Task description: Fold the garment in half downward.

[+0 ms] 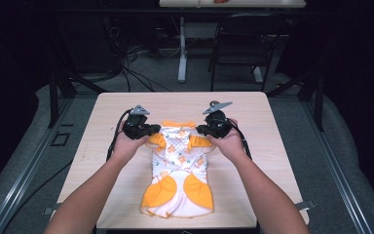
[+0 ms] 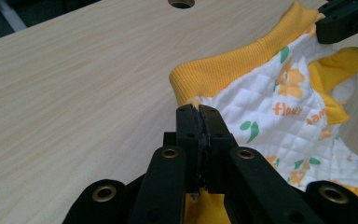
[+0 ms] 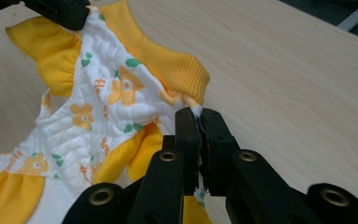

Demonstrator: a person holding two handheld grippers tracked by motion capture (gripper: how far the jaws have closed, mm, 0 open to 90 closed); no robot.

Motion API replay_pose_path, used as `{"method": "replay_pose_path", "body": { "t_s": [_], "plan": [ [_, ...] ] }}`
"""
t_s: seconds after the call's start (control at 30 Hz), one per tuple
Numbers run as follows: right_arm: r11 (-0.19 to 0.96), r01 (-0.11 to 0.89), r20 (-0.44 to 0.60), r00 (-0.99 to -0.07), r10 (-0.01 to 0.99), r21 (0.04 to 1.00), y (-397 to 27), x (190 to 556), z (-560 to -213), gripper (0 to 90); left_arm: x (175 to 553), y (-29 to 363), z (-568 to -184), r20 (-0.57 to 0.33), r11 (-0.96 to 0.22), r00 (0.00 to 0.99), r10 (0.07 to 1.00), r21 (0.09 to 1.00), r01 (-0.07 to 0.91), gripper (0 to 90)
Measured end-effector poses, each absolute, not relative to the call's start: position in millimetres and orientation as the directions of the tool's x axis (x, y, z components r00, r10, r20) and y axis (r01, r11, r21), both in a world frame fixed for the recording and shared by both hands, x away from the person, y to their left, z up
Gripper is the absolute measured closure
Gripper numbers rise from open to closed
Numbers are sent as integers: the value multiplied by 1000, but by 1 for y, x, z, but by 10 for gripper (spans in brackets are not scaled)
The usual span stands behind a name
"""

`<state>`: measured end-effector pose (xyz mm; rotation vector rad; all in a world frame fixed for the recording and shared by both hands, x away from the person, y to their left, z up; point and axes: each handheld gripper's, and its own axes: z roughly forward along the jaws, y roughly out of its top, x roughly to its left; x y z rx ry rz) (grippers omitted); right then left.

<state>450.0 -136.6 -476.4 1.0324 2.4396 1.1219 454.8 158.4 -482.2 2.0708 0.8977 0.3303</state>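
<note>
Lying on the table (image 1: 126,105), near its middle, a small quilted garment (image 1: 177,165) is being held at its two shoulders. The left gripper (image 2: 198,111) is being kept closed on the fabric just below the yellow ribbed collar (image 2: 233,70); the right gripper (image 3: 196,114) is likewise being kept closed on a pinch of white cloth beside the collar's other end. The upper part is being drawn taut between the two grips, while the orange-panelled hem (image 1: 175,195) is resting toward the near edge.

Handling, as judged: the piece is being read as light, soft and limp, likely to sag and fold wherever it is not supported. The seamed shoulder edges by the collar are being taken as the soundest hold.

The table is pale wood grain, smooth and matt. Beyond it, a dark room with grey floor, loose cables (image 1: 131,68) and a chair (image 1: 243,39) is being noted.
</note>
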Motion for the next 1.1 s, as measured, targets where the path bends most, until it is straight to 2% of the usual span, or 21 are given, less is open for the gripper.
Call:
{"method": "replay_pose_path", "body": {
  "t_s": [0.3, 0.6, 0.8, 1.1],
  "plan": [
    [489, 437, -35, -717, 696, 755, -131, 453, -448, 862, 458, 161, -458, -48, -395, 713, 699, 806, 442, 879],
    [497, 404, -78, -711, 699, 768, -132, 456, -427, 862, 460, 162, -439, -38, -387, 723, 690, 825, 412, 882],
    [488, 398, -85, -702, 707, 777, -132, 457, -425, 862, 460, 155, -440, 1, -406, 710, 704, 821, 402, 882],
    [518, 409, -93, -712, 696, 751, -134, 452, -447, 863, 456, 153, -454, 7, -438, 727, 686, 802, 406, 881]
  ]
}}
